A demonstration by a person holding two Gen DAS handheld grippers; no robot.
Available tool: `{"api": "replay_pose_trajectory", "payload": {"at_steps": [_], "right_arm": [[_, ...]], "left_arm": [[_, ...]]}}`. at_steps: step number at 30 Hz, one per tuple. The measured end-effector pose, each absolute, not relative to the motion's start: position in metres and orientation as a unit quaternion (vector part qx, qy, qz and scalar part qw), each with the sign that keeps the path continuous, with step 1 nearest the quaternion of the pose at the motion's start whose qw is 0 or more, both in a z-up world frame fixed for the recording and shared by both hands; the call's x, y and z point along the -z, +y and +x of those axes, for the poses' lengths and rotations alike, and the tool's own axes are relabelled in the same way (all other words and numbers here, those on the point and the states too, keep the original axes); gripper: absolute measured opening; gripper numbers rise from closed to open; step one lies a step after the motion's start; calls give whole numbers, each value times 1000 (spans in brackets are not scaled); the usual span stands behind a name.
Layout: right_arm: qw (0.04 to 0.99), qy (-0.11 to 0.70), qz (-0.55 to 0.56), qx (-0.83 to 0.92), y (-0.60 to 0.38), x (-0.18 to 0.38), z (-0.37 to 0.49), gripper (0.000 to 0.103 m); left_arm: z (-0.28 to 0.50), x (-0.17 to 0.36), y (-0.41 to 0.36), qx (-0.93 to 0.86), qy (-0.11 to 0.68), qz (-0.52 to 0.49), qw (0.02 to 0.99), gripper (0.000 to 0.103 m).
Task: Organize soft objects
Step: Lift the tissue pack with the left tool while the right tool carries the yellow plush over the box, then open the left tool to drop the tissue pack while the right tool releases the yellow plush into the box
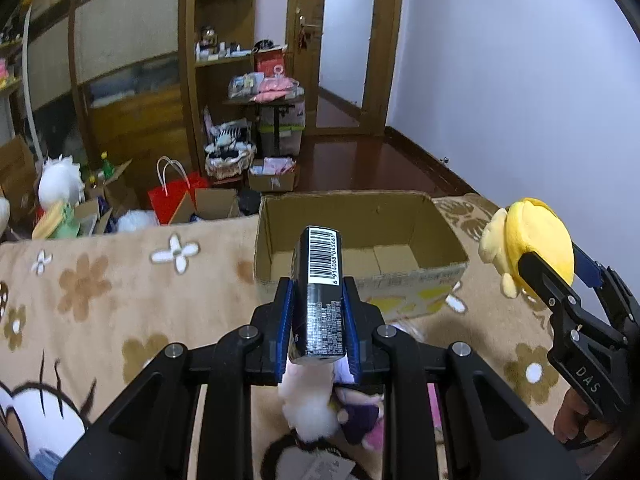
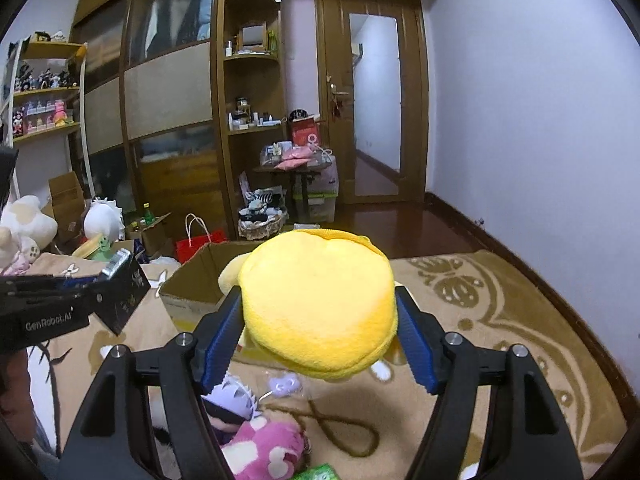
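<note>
My left gripper (image 1: 318, 312) is shut on a black box with a barcode (image 1: 320, 292) and holds it up above the bed, just short of the open cardboard box (image 1: 420, 216). My right gripper (image 2: 320, 332) is shut on a yellow plush toy (image 2: 320, 304), raised beside the cardboard box (image 2: 200, 280). The yellow plush (image 1: 532, 240) and right gripper also show at the right of the left wrist view. The left gripper with the black box (image 2: 128, 288) shows at the left of the right wrist view. Small dolls lie below the grippers: a white-and-purple one (image 1: 320, 408) and a pink one (image 2: 264, 448).
A beige flowered blanket (image 1: 120, 300) covers the bed. Beyond its far edge the floor holds a red bag (image 1: 176, 196), cartons and plush toys (image 1: 60, 184). A wardrobe, shelves and a door stand behind. The wall is to the right.
</note>
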State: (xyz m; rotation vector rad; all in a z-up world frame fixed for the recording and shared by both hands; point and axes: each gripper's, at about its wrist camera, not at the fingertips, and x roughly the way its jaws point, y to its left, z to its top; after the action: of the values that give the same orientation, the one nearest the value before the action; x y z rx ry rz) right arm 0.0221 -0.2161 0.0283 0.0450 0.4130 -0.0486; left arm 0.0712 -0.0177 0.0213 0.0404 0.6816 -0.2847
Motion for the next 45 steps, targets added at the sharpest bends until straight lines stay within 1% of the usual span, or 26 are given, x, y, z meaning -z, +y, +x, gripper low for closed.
{"api": "replay_pose_trajectory", "payload": {"at_steps": [7,13,21,30,35,40,45], "right_arm": [[982,187,6,35,-216,-48,34,76],[982,183,-10,48,-219,-52,54,76],[979,197,-19,53,-230,-40,79,76],[974,223,-21,42,-233,-21,105,76],[972,231,-20,29,-232,-14,113,76],[970,242,14,5,-237,-11,121,76],[969,247,1,-1,-231,-4,127,76]], "left_arm": [[95,-33,-28,141,317,39,937,22],[123,-30,-36,138,312,54,939,22],[152,-19,-44,147,316,48,936,22],[175,9,-53,157,337,49,927,22],[185,20,-49,154,351,40,923,22],[190,26,-48,157,356,43,920,23],[193,30,-49,158,360,44,918,23]]}}
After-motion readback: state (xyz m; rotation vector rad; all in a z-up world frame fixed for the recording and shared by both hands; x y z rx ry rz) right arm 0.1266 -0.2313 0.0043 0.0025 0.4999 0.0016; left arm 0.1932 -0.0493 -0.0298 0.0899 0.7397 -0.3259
